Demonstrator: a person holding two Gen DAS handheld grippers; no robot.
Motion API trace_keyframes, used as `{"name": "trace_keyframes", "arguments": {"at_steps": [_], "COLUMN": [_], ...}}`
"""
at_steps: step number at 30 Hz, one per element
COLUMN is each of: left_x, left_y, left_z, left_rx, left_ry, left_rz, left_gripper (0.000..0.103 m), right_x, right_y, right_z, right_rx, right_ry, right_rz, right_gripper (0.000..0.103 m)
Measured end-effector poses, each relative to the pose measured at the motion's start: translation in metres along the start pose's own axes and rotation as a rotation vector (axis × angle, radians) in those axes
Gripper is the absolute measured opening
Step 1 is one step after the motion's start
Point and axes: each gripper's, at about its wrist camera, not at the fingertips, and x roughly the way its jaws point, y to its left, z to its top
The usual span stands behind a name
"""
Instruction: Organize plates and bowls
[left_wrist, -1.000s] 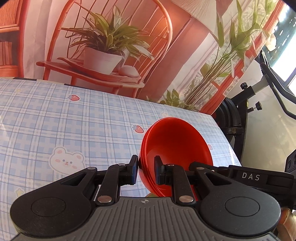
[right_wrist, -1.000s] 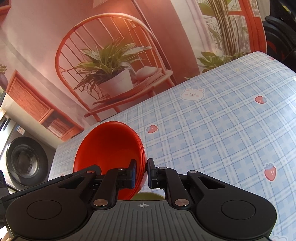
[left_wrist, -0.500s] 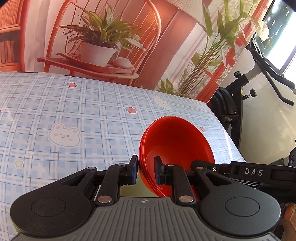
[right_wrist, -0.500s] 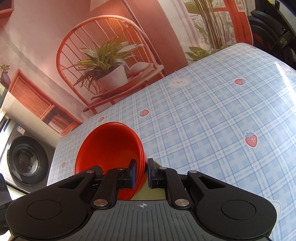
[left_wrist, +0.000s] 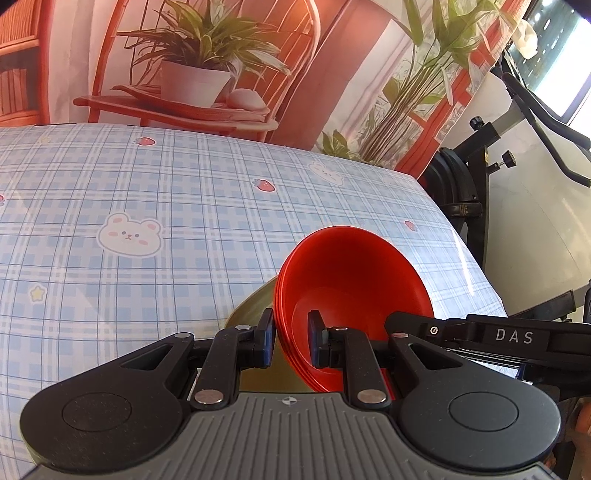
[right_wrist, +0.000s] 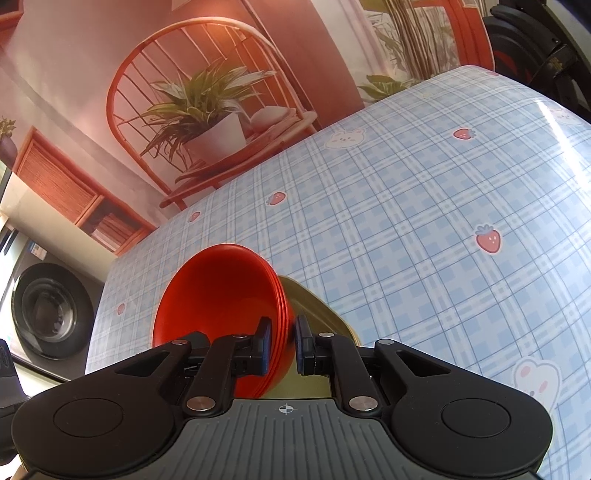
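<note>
A stack of red bowls (left_wrist: 354, 291) is held between both grippers, one on each side of the rim. My left gripper (left_wrist: 291, 341) is shut on the near rim in the left wrist view. My right gripper (right_wrist: 283, 345) is shut on the opposite rim of the same red stack (right_wrist: 221, 302). The right gripper's black body (left_wrist: 491, 336), marked DAS, shows at the right of the left wrist view. A yellow-green plate (left_wrist: 255, 306) lies under the stack on the table; it also shows in the right wrist view (right_wrist: 317, 314).
The table (left_wrist: 147, 206) has a blue plaid cloth with bears and strawberries. A printed backdrop with a red chair and potted plant (left_wrist: 195, 74) hangs behind. An exercise bike (left_wrist: 480, 177) stands past the right edge. A washing machine (right_wrist: 51, 314) stands past the left edge.
Both grippers have come lower toward the table with the red stack. The yellow-green plate under the stack now shows more.
</note>
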Motion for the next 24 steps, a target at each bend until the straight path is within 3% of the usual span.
{"name": "trace_keyframes", "arguments": {"at_steps": [24], "left_x": [0.010], "left_y": [0.002], "left_z": [-0.016], "left_rx": [-0.009], "left_ry": [0.060], "left_rz": [0.011], "left_gripper": [0.020], "right_x": [0.009], "right_y": [-0.010], "right_z": [-0.015], "right_rx": [0.015], "right_ry": [0.061], "right_rz": [-0.027], "right_gripper": [0.012]}}
